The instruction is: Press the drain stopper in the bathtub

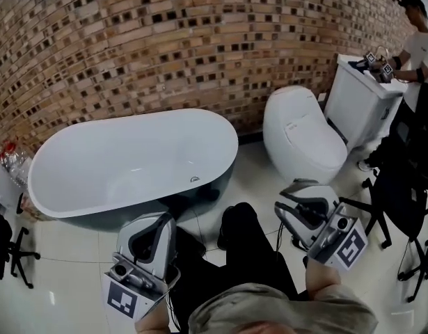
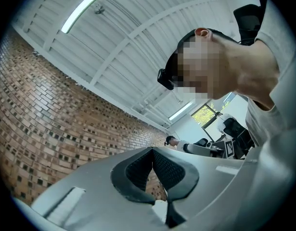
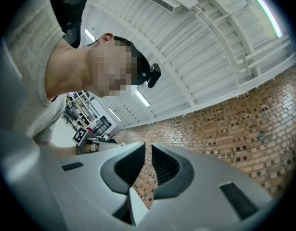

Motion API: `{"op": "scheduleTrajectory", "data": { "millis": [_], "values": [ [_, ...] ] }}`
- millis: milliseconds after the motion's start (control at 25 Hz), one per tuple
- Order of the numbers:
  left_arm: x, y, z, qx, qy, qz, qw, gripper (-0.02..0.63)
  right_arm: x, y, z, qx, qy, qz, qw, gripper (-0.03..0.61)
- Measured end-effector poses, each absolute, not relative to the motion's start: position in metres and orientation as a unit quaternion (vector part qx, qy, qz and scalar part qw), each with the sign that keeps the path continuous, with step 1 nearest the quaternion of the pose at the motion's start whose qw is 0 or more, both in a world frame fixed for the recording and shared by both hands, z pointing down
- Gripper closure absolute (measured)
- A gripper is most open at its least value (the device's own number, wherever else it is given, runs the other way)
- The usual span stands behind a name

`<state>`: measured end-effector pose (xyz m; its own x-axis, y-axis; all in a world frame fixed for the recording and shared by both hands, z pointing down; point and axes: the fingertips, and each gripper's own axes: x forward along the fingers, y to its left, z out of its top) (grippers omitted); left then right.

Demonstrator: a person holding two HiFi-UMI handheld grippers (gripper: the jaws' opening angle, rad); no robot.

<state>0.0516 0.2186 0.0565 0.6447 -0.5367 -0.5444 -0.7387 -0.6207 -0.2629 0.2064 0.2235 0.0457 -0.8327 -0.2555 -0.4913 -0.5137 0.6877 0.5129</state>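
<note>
**White tub, stopper untouched**

White bathtub sits at ten o'clock in the head view, against the brick wall. Its drain stopper is a small dark spot low inside, toward the tub's four o'clock end. The left gripper, at seven o'clock, is well apart from it and tipped upward, its fingertips touching with nothing held. The right gripper, at four o'clock, shows only a thin slit between its jaws, which hold nothing. A toilet stands at two o'clock.
</note>
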Motion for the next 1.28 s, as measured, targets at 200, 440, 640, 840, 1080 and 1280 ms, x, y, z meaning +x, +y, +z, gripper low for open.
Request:
{"op": "scheduleTrajectory", "data": {
  "millis": [200,440,640,840,1080,1280],
  "values": [
    [0.044,0.221,0.06,-0.871,0.376,0.207,0.24,0.612,0.207,0.237,0.045,-0.202,0.888,0.356,0.211,0.523],
    [0.034,0.214,0.069,-0.87,0.388,0.215,0.215,0.611,0.205,0.228,0.058,-0.207,0.894,0.357,0.174,0.523],
    [0.031,0.209,0.075,-0.87,0.395,0.21,0.206,0.611,0.215,0.214,0.072,-0.222,0.901,0.34,0.153,0.525],
    [0.039,0.205,0.08,-0.872,0.395,0.209,0.2,0.61,0.214,0.206,0.077,-0.221,0.907,0.331,0.137,0.526],
    [0.042,0.208,0.083,-0.875,0.388,0.211,0.199,0.609,0.21,0.208,0.083,-0.22,0.905,0.341,0.128,0.526],
    [0.043,0.212,0.08,-0.873,0.384,0.222,0.204,0.611,0.209,0.207,0.085,-0.225,0.902,0.349,0.118,0.528]
  ]
}}
